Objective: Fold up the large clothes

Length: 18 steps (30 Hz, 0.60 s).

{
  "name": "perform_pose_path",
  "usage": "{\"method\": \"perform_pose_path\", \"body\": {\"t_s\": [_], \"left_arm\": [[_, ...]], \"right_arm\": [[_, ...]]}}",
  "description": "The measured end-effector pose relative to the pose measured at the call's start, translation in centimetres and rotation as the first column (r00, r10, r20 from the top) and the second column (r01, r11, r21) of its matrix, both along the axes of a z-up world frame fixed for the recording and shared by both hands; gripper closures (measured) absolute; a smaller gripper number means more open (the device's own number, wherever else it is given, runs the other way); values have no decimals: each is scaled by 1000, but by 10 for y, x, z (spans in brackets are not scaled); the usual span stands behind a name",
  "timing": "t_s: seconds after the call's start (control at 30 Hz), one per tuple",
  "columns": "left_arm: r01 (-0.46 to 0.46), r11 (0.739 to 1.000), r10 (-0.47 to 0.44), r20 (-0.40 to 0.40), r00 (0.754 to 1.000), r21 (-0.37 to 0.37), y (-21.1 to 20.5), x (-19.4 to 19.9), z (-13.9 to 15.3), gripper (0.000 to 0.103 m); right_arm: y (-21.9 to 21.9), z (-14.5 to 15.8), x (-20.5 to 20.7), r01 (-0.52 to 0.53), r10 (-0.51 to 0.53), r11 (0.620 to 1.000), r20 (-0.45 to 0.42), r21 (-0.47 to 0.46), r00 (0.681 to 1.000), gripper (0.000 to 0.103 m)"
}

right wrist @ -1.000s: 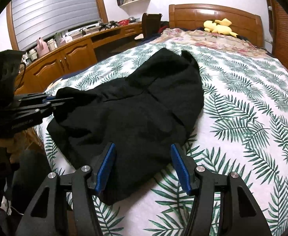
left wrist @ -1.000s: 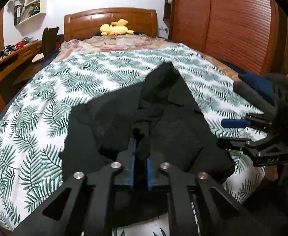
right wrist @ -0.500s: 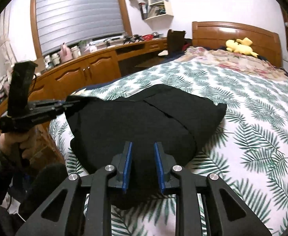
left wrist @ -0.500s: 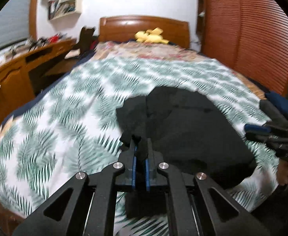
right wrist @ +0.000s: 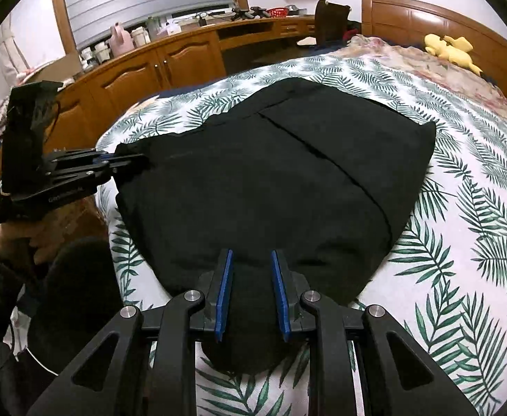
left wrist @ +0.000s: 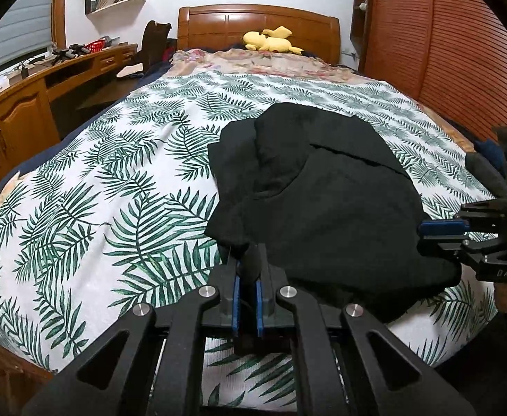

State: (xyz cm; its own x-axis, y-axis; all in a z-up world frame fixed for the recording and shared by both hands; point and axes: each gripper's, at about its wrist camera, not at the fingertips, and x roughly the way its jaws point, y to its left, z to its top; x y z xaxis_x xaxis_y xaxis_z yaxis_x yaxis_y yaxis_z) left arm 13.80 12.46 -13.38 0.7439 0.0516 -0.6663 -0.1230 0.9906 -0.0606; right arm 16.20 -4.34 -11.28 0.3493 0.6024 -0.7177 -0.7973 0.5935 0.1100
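A large black garment lies folded over on the fern-print bedspread near the bed's foot. My left gripper is shut on the garment's near left edge. In the right wrist view the garment spreads wide, and my right gripper has its blue pads closed part way with black cloth bunched between them. The left gripper also shows in that view, pinching a corner of the cloth. The right gripper appears at the right edge of the left wrist view.
A wooden headboard with a yellow plush toy stands at the far end. A wooden desk and cabinets run along the left side of the bed. A slatted wooden wardrobe stands on the right.
The garment has been pulled toward the bed's foot and spread flatter. My right gripper went from wide open to closed on the cloth. My left gripper kept its hold.
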Motion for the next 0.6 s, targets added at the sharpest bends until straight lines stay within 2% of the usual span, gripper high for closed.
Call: {"method": "perform_pose_path", "body": {"t_s": [0.17,0.3,0.37,0.43,0.53,0.6], "left_arm": [[-1,1000,2,23,1000,-18,1,-5,4,96],[9,1000,-8,43,999,-17,0,-10,11,92],[12,1000,-11,51,999,-10,0,-12,13,92],[20,1000,-19,55,998,-4,0,-12,13,92],[31,999,-32,52,998,8,0,-12,12,92],[40,999,-41,53,998,14,0,-12,12,92]], "right_arm": [[-7,10,-11,17,-18,1000,30,25,999,80],[-23,23,-3,61,-65,997,66,52,996,80],[-24,28,4,83,-85,996,98,31,992,80],[-22,31,19,113,-113,994,112,9,987,80],[-17,34,50,154,-155,988,82,21,984,79],[-9,31,73,193,-192,981,89,-5,977,76]]}}
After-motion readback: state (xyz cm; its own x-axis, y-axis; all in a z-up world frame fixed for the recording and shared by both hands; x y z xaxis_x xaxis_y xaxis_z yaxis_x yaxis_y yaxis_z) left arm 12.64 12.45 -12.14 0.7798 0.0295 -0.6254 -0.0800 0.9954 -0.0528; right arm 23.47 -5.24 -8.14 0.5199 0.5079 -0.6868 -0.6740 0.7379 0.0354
